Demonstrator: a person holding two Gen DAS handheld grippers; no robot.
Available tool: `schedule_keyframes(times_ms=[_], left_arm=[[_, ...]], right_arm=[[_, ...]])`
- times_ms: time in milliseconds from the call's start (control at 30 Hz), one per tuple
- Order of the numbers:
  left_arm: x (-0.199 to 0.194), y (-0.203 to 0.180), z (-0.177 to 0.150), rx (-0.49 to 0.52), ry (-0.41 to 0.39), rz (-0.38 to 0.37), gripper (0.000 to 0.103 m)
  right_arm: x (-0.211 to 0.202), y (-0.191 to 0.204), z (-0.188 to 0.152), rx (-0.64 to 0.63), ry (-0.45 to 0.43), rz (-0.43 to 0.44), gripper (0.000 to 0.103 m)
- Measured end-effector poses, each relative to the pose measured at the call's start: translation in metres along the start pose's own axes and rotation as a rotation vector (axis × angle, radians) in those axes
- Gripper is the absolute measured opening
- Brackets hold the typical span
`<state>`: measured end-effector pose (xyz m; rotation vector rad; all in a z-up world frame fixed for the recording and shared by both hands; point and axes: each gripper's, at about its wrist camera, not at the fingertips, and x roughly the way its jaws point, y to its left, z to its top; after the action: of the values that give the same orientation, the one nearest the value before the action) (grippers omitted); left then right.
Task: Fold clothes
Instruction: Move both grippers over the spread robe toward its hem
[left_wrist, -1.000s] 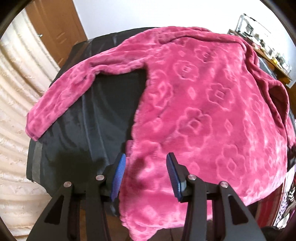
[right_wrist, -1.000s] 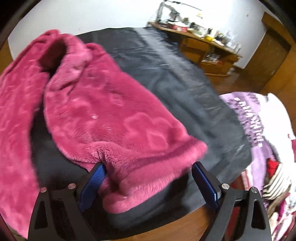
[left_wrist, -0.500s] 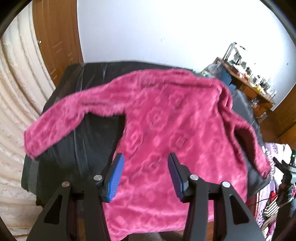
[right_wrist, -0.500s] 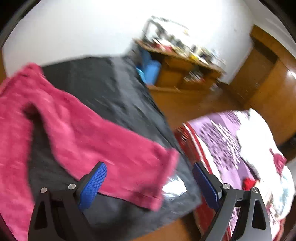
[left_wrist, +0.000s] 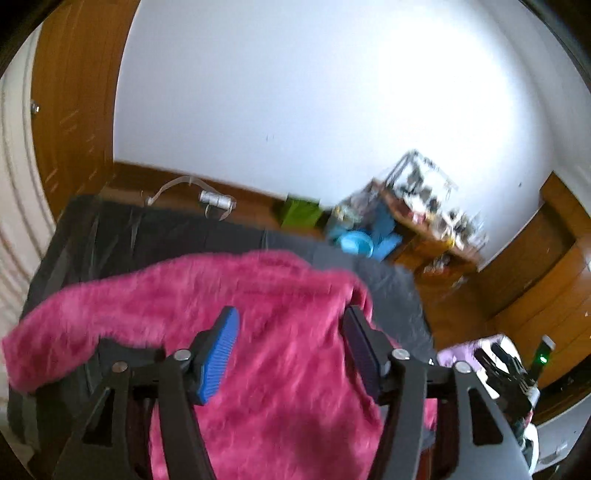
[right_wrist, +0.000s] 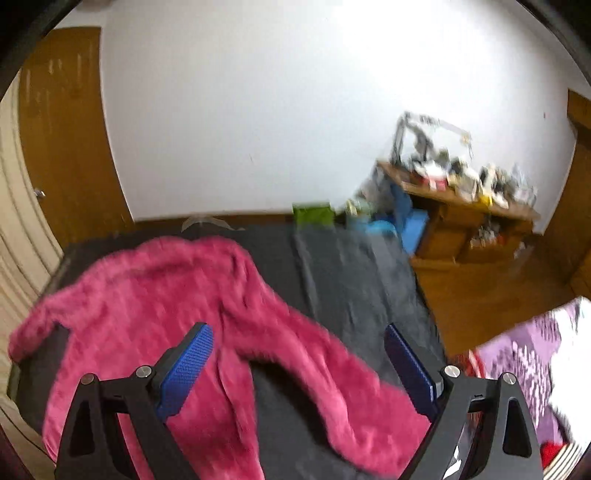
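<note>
Magenta plush fleece top with long sleeves (left_wrist: 280, 332) lies spread flat on the dark grey sheet-covered table (right_wrist: 354, 273), its body over the left half and near edge, hem hanging past that edge. One sleeve reaches toward the table's left edge (left_wrist: 55, 347); the other sleeve (right_wrist: 332, 365) runs diagonally from the shoulder near the middle down to the near right corner, cuff close to the edge.

Both tools hang above the cloth with nothing between their pads. The left gripper (left_wrist: 291, 350) is released, jaws apart, looking down over the body of the top. The right gripper (right_wrist: 299, 369) is spread wide, and the diagonal sleeve passes below the gap between its blue pads.

Judging by this, the right sleeve is the likely next piece to fold. Its long axis slants from far left to near right, and the right gripper is plainly the nearer. The cuff lies low and right of it, toward the corner, so reaching it would mean dropping down and slightly rightward.
</note>
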<state>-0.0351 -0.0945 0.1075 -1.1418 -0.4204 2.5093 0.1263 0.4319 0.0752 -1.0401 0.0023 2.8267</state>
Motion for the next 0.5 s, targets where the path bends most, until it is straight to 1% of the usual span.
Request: schedule_keyframes(times_ms=[33, 67, 100, 133, 200, 233, 300, 400, 500], left_arm=[[0.002, -0.001, 0.012, 0.007, -0.027, 0.005, 0.077], [0.009, 0.0, 0.021, 0.014, -0.043, 0.026, 0.079], [0.016, 0.002, 0.029, 0.021, -0.057, 0.048, 0.08], [0.028, 0.006, 0.035, 0.021, -0.05, 0.073, 0.08], [0.061, 0.018, 0.04, 0.015, 0.003, 0.1, 0.08], [0.084, 0.028, 0.039, 0.006, 0.042, 0.116, 0.079], [0.113, 0.041, 0.033, 0.0, 0.087, 0.137, 0.079], [0.165, 0.061, 0.015, 0.027, 0.178, 0.193, 0.079], [0.207, 0.077, -0.004, 0.066, 0.251, 0.244, 0.079]], right_arm=[[-0.004, 0.005, 0.014, -0.001, -0.026, 0.009, 0.095], [-0.006, 0.01, 0.028, 0.001, -0.047, 0.024, 0.095], [0.0, 0.013, 0.038, 0.001, -0.056, 0.039, 0.095], [0.009, 0.017, 0.045, -0.004, -0.055, 0.048, 0.095], [0.042, 0.028, 0.047, -0.04, -0.02, 0.009, 0.095], [0.062, 0.033, 0.042, -0.05, 0.017, -0.004, 0.095], [0.112, 0.046, 0.027, -0.058, 0.116, -0.011, 0.095], [0.18, 0.061, -0.006, -0.072, 0.259, -0.012, 0.095], [0.232, 0.071, -0.043, -0.117, 0.377, -0.063, 0.095]])
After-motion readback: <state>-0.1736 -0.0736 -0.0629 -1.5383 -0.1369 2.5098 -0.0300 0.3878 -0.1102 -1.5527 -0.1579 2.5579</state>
